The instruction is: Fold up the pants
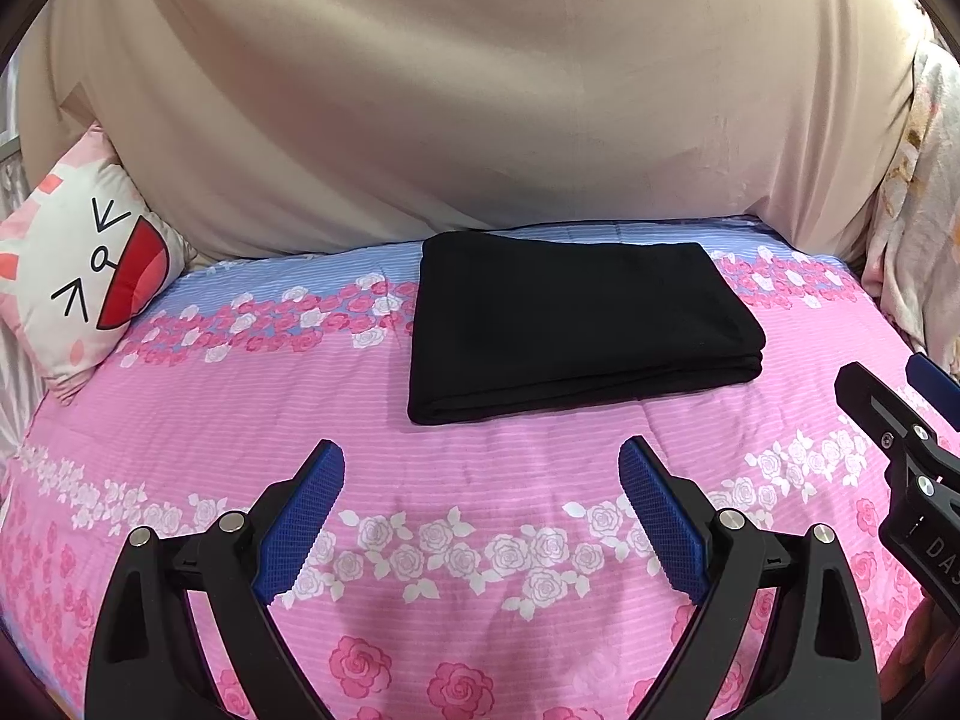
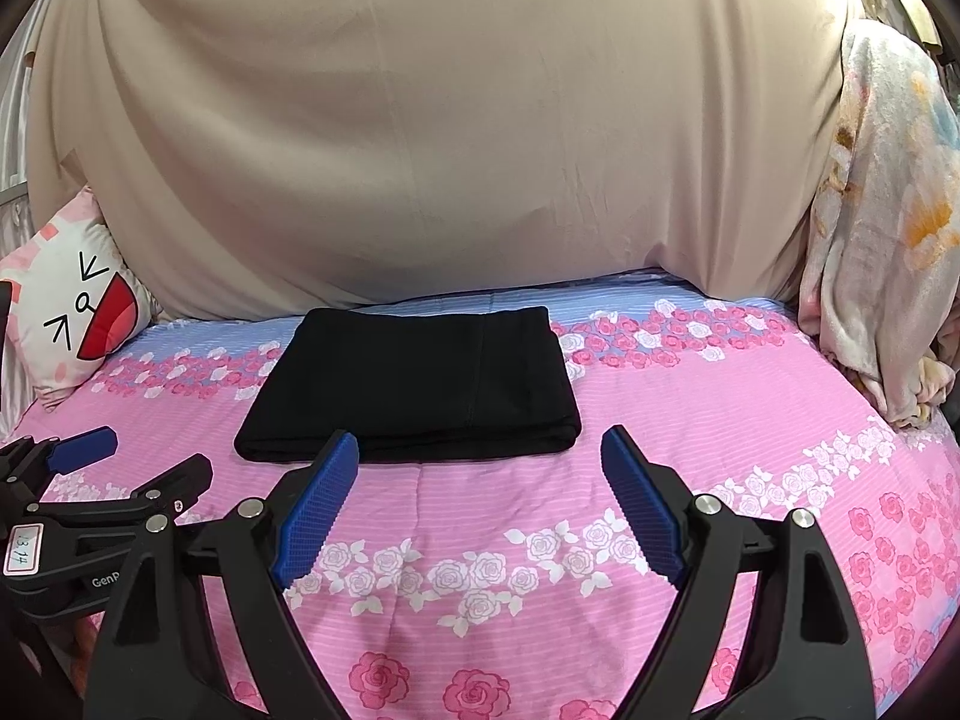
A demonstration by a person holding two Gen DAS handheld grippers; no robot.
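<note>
Black pants [image 1: 576, 324] lie folded in a flat rectangular stack on the pink floral bedspread [image 1: 420, 468]; they also show in the right wrist view [image 2: 414, 384]. My left gripper [image 1: 482, 459] is open and empty, a little in front of the pants. My right gripper [image 2: 480, 447] is open and empty, just in front of the stack's near edge. The right gripper shows at the right edge of the left view [image 1: 888, 390]. The left gripper shows at the left edge of the right view [image 2: 144, 462].
A beige sheet [image 1: 480, 90] hangs behind the bed. A cartoon-face pillow [image 1: 78, 276] leans at the back left. A pale floral blanket [image 2: 882, 228] is piled at the back right.
</note>
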